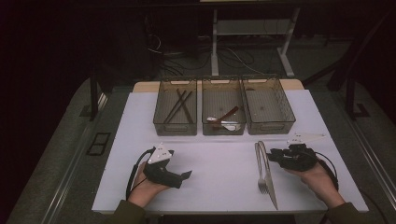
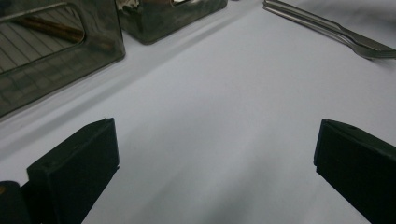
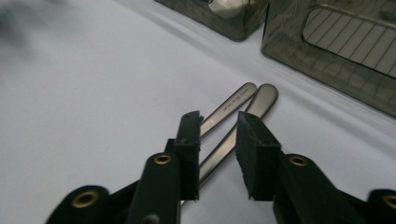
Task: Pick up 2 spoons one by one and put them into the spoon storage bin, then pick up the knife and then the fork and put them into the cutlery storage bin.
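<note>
The right gripper (image 3: 217, 126) hides the middle of two steel handles in its own view; its jaws stand a little apart, straddling them, and whether the pads touch metal cannot be told. The handle ends poke out just above the jaws, centre of frame, one with faint lettering too small to read. In the high view the two pieces lie side by side at lower right: a fork (image 1: 263, 179) with tines toward the bottom edge, and a knife (image 1: 271, 186) just to its right, the blade running on to the table's (image 1: 224, 172) near edge. Both are plain, shiny, slim.

Three bins sit in a row in the upper middle of the high view. The left bin (image 1: 175, 126) holds dark sticks, perhaps chopsticks; the middle bin (image 1: 223, 128) holds a reddish piece and something pale, hard to make out; the right bin (image 1: 270, 125) looks bare.

The left gripper (image 2: 215, 163), at lower left in the high view, has jaws wide apart over bare table
</note>
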Motion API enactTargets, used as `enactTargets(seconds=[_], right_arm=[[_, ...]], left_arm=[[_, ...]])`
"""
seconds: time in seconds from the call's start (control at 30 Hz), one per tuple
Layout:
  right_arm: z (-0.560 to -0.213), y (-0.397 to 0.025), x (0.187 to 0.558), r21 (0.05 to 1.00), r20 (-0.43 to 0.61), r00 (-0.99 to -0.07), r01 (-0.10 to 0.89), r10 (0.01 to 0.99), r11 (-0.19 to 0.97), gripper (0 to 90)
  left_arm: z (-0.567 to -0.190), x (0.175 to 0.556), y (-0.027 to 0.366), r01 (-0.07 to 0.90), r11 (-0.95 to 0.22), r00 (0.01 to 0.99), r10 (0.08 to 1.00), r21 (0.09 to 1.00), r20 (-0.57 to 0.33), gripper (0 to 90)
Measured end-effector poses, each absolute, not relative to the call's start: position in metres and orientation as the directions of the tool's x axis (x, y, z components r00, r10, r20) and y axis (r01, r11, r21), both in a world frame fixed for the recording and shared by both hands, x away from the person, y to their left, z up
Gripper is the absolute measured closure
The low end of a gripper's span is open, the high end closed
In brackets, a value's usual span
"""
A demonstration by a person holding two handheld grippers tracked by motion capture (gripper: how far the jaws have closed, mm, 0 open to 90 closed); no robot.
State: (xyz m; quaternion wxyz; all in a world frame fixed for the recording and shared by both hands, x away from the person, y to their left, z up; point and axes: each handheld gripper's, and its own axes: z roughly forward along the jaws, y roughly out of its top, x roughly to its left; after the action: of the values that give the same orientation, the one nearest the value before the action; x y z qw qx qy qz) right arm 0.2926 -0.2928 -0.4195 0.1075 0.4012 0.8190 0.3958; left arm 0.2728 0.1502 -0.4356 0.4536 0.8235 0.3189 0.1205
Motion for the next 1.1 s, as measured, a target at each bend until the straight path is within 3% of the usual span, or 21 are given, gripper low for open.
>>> enactTargets(seconds=[0.3,1.1], right_arm=[[-0.420,-0.286,0.313,0.720,0.143,-0.660,0.580,0.737,0.380,89.0],[-0.444,-0.260,0.339,0.640,0.098,-0.651,0.620,0.753,0.454,89.5]], left_arm=[[-0.438,0.271,0.152,0.419,-0.396,0.772,0.630,0.817,-0.090,0.0],[-0.442,0.271,0.149,0.427,-0.412,0.784,0.613,0.805,-0.102,0.0]])
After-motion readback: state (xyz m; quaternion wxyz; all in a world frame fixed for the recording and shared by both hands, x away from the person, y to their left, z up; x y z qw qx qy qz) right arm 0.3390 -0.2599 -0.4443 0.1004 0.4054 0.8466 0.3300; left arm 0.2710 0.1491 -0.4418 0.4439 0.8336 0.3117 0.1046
